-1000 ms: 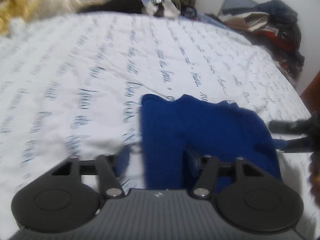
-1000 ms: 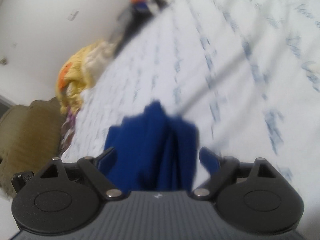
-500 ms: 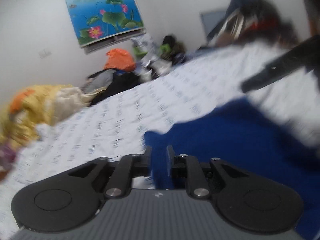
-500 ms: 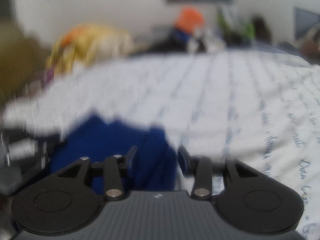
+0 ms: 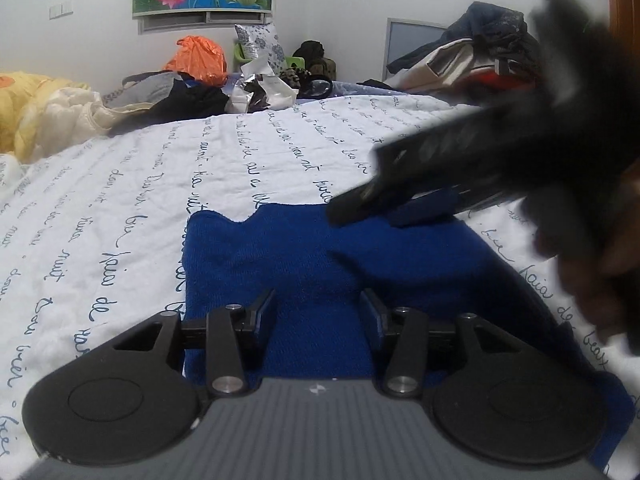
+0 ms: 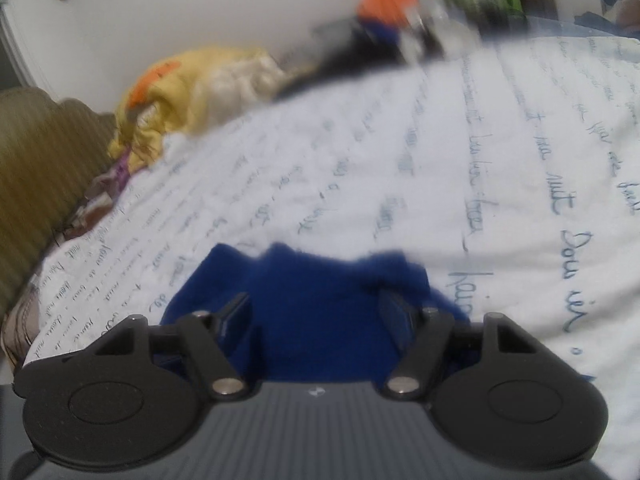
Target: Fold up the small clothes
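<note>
the blue garment [image 5: 320, 256] lies flat on the white bedsheet [image 5: 120, 208] printed with blue handwriting, close in front of both cameras. in the left wrist view its far edge runs wavy, with a squared corner at the upper left and a straight left edge leading back toward the gripper. the left gripper [image 5: 316, 308] hangs over the near part of the cloth; its jaws have just been opening and now stand apart, blue fabric showing in the gap below them but neither pad pressing on it.

the right gripper [image 5: 360, 208] reaches in from the right of that view, motion-blurred, its tips over the garment's far right corner, where a small fold of blue is raised. the hand [image 5: 592, 272] holding it is a blur at the right edge. in the right wrist view the right gripper's own jaws have just been opening too and stand wide, cloth between and beneath them with nothing clamped; the garment's far edge there is lumpy and blurred.

beyond the garment the sheet is open and bare up to the clutter at the far end: an orange bag [image 5: 198, 60], dark clothes [image 5: 188, 100] and a yellow quilt [image 5: 36, 108] at the left. a clothes pile [image 5: 472, 56] stands at the far right.
</note>
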The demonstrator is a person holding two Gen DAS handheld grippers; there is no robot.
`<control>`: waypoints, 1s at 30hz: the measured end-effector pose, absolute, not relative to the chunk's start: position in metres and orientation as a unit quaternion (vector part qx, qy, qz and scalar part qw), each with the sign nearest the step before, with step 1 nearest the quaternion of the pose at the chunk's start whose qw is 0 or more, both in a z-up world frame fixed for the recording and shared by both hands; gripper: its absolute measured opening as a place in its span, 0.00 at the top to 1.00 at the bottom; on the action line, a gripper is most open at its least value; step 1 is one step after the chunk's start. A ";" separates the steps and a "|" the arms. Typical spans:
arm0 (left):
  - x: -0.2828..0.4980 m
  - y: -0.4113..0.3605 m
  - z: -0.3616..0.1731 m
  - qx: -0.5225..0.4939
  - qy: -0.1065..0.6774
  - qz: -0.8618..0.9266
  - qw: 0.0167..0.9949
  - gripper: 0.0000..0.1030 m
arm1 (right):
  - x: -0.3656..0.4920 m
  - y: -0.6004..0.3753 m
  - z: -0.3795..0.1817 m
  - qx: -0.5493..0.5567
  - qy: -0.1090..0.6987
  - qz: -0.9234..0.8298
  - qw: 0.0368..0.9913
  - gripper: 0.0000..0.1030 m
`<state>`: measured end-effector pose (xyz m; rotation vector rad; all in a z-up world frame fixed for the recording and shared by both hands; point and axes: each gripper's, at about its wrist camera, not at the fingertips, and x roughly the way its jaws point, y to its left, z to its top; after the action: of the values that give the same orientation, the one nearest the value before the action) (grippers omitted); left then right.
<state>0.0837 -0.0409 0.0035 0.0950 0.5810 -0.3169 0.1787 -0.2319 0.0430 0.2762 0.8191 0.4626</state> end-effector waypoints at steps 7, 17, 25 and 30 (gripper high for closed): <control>0.083 -0.041 0.009 0.052 0.281 -0.151 0.946 0.52 | 0.147 -0.231 0.022 0.099 0.359 0.264 0.890 0.27; 0.037 -0.024 0.031 0.033 0.268 -0.129 0.954 0.24 | 0.108 -0.252 0.062 0.175 0.357 0.265 0.878 0.27; -0.007 0.035 0.017 -0.130 0.379 -0.120 0.908 0.23 | 0.043 -0.305 0.034 0.218 0.422 0.252 0.843 0.21; 0.004 0.022 0.023 -0.086 0.396 -0.117 0.907 0.79 | 0.032 -0.277 0.026 0.132 0.424 0.256 0.859 0.83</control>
<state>0.0036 0.0216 0.0230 -0.1774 0.8172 -0.2409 0.0315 -0.2774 0.0265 0.2767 0.8908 0.5372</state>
